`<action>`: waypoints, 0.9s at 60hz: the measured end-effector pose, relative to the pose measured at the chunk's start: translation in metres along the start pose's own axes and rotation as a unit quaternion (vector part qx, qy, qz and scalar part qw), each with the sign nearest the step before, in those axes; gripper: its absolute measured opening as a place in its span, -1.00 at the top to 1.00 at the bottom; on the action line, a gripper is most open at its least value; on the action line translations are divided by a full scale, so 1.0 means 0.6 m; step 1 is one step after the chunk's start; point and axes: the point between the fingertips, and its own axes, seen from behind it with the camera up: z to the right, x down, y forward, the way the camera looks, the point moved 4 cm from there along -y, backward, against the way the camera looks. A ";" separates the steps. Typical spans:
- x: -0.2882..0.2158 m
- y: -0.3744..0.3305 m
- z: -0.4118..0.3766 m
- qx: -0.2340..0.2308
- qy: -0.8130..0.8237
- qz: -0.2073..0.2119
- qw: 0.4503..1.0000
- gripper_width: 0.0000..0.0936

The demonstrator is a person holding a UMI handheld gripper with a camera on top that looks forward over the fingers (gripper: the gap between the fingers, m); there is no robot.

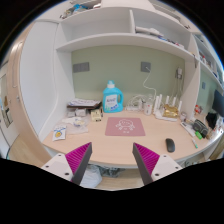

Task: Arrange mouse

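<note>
A small dark mouse (pixel 170 145) lies on the light wooden desk (pixel 115 148), to the right of a pink mouse mat (pixel 125 126) with a white pattern. My gripper (pixel 112 158) is open and empty, held back from the desk's front edge, well short of the mouse. Its two magenta pads (pixel 76 157) stand wide apart. The mouse is ahead of the right finger and to its right.
A blue bottle (pixel 113 97) stands behind the mat at the wall. Small items (pixel 77 113) lie at the left of the desk, white bottles (pixel 160 104) and dark gear (pixel 200 128) at the right. Shelves (pixel 110 30) hang above.
</note>
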 end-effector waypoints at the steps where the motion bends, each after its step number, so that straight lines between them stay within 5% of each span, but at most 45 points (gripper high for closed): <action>1: 0.009 -0.001 0.004 0.001 0.000 0.002 1.000 -0.80; 29: 0.177 0.077 0.288 0.096 0.046 -0.111 0.988 -0.79; 54: 0.183 0.316 0.579 0.132 0.069 -0.105 0.983 -0.80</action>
